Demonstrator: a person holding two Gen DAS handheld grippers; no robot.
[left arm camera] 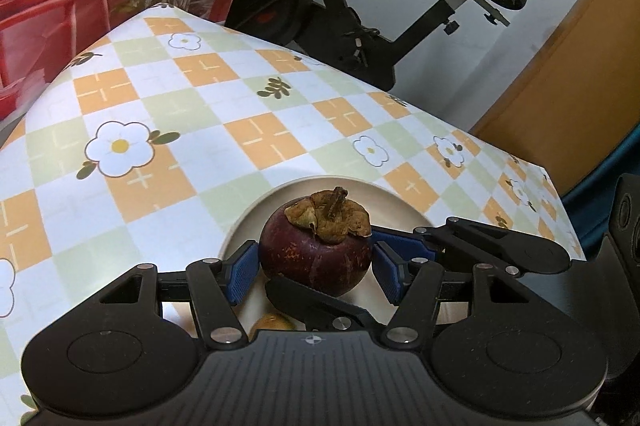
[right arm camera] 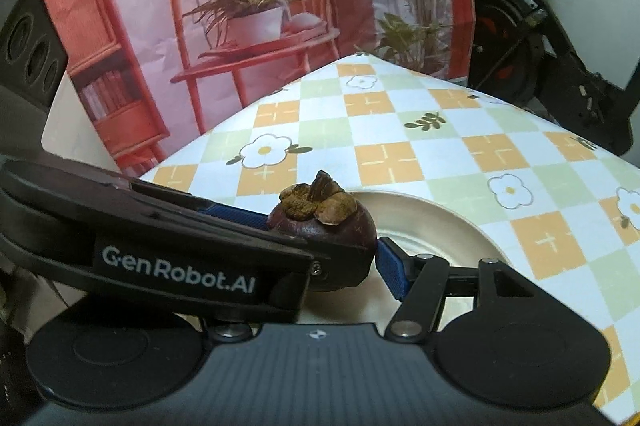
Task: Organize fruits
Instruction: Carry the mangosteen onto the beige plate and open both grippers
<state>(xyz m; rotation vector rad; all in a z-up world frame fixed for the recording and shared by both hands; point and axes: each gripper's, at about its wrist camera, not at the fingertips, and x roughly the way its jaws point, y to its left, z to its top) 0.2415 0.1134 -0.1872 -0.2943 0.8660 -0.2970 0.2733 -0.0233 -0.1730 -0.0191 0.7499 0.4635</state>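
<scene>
Table (left arm camera: pixel 192 113) with a checked flower cloth fills both views, an exercise bike (left arm camera: pixel 360 17) and a printed backdrop (right arm camera: pixel 200 5) behind it. On the table sits a pale round plate (right arm camera: pixel 440 226), and over it, near its closer rim, is one dark purple mangosteen (left arm camera: pixel 316 254), roundish with no real long axis, stem and dry brown cap pointing up, slightly tilted toward the far side. Left gripper (left arm camera: pixel 316 266) has a blue pad against each flank of the fruit, so it reads as clamped on it. Right gripper (right arm camera: pixel 332 258) comes in from the other side; one blue pad (right arm camera: pixel 394 270) touches the fruit, the other is hidden behind the left gripper's body, so its grip cannot be told. Whether the fruit rests on the plate or hangs just above it is unclear. Step looks like placing the fruit on the plate; the next move probably calls for setting it down cap-up, then releasing. A small yellowish fruit (left arm camera: pixel 272 324) peeks out under the left gripper.
</scene>
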